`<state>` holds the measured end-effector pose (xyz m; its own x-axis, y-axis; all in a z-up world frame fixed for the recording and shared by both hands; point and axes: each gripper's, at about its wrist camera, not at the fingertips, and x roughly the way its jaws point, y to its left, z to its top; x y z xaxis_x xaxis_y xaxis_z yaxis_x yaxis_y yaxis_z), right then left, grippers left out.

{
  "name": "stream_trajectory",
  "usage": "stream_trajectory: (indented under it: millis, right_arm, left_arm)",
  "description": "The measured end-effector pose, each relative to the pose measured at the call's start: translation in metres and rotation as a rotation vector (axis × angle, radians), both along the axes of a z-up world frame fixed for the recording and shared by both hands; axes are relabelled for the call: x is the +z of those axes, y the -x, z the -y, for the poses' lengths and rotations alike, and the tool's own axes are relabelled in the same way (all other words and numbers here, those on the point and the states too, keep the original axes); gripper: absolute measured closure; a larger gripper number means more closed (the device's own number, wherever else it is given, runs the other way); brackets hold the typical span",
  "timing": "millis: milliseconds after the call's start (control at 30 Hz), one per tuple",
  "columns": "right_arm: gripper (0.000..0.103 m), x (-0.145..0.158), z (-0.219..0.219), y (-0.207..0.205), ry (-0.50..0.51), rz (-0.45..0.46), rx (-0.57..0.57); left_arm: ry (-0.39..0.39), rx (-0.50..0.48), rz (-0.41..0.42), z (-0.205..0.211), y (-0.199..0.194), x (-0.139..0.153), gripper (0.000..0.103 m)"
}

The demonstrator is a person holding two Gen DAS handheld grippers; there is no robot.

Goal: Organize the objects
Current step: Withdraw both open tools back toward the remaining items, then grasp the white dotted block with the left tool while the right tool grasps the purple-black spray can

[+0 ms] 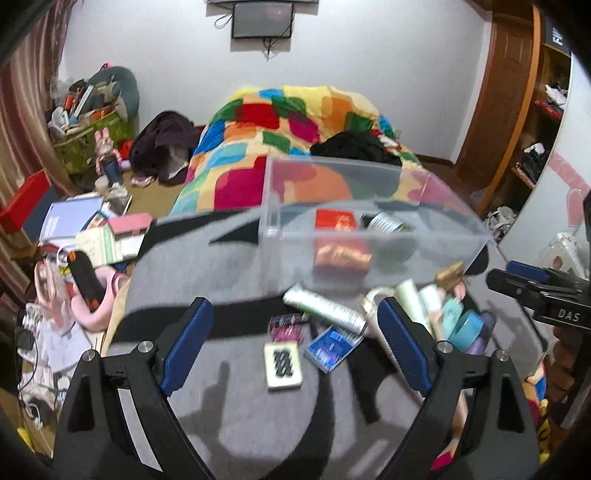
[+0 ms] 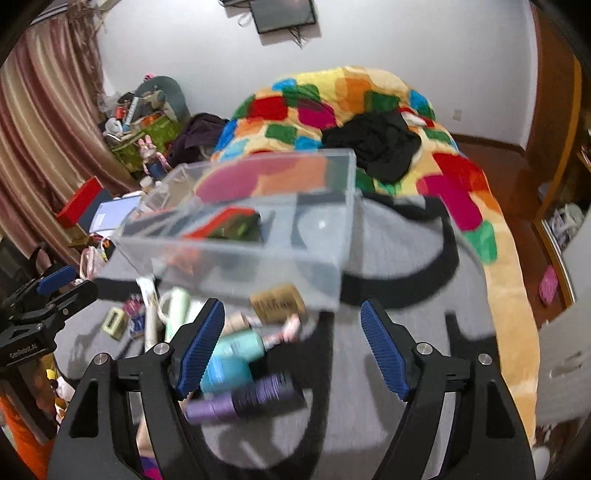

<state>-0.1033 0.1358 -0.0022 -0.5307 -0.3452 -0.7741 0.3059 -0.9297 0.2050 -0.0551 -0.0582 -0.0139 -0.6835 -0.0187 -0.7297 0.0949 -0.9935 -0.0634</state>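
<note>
Grippers, left (image 1: 295, 325) and right (image 2: 293, 325), gape empty before clear rectangular plastic bin (image 2: 236, 254).

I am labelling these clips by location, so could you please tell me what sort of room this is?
Most likely a lived-in bedroom: a bed under a colourful patchwork blanket, curtains at the side, and a wall-mounted screen. The clear plastic bin and toiletries sit on a grey cloth in the foreground.
</note>
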Motion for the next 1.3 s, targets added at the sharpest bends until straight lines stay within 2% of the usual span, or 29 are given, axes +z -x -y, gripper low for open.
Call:
stream_trajectory:
  millis: [100, 233, 367, 433, 567, 667, 733, 867, 933, 1033, 1067, 1167, 1200, 1300]
  right_arm:
    - [0.030, -0.013, 0.000, -0.011, 0.012, 0.046, -0.003]
    - [0.030, -0.018, 0.000, -0.022, 0.024, 0.054, -0.006]
    - [0.030, -0.020, -0.001, -0.032, 0.039, 0.069, 0.001]
    - [0.030, -0.020, -0.003, -0.036, 0.039, 0.070, -0.001]
    - [0.030, -0.013, -0.013, -0.046, 0.049, 0.036, -0.008]
    - [0.030, -0.006, -0.012, -0.050, 0.020, 0.001, 0.032]
    - [0.030, -0.007, -0.006, -0.050, -0.018, -0.013, 0.071]
    - [0.030, -0.015, 0.006, -0.040, -0.031, 0.000, 0.113]
    - [0.030, -0.020, 0.010, -0.035, -0.025, 0.019, 0.135]
    - [0.030, -0.021, 0.016, -0.039, -0.025, 0.007, 0.183]
    - [0.028, -0.021, 0.018, -0.042, -0.035, -0.006, 0.208]
    - [0.014, -0.020, 0.027, -0.050, -0.092, -0.051, 0.261]
    - [0.012, -0.021, 0.030, -0.051, -0.108, -0.060, 0.277]
    - [0.012, -0.029, 0.035, -0.050, -0.144, -0.045, 0.306]
  left_arm:
    - [0.007, 0.021, 0.023, 0.002, -0.007, -0.014, 0.012]
    - [0.004, 0.048, 0.038, 0.006, -0.017, -0.030, 0.012]
    - [-0.014, 0.063, 0.065, 0.011, -0.023, -0.041, 0.023]
    - [-0.011, 0.069, 0.071, 0.012, -0.026, -0.045, 0.025]
    - [-0.007, 0.072, 0.067, 0.014, -0.029, -0.046, 0.028]
    - [0.005, 0.066, 0.057, 0.012, -0.029, -0.045, 0.028]
    - [0.011, 0.065, 0.063, 0.012, -0.025, -0.047, 0.034]
    - [0.005, 0.068, 0.093, 0.012, -0.015, -0.054, 0.054]
    - [0.015, 0.075, 0.086, 0.012, -0.013, -0.055, 0.055]
    - [0.025, 0.075, 0.084, 0.011, -0.011, -0.054, 0.063]
    - [0.029, 0.073, 0.083, 0.011, -0.011, -0.055, 0.064]
    - [0.041, 0.069, 0.075, 0.009, -0.012, -0.055, 0.075]
    - [0.044, 0.070, 0.073, 0.009, -0.012, -0.056, 0.079]
    - [0.034, 0.073, 0.071, 0.011, -0.013, -0.055, 0.079]
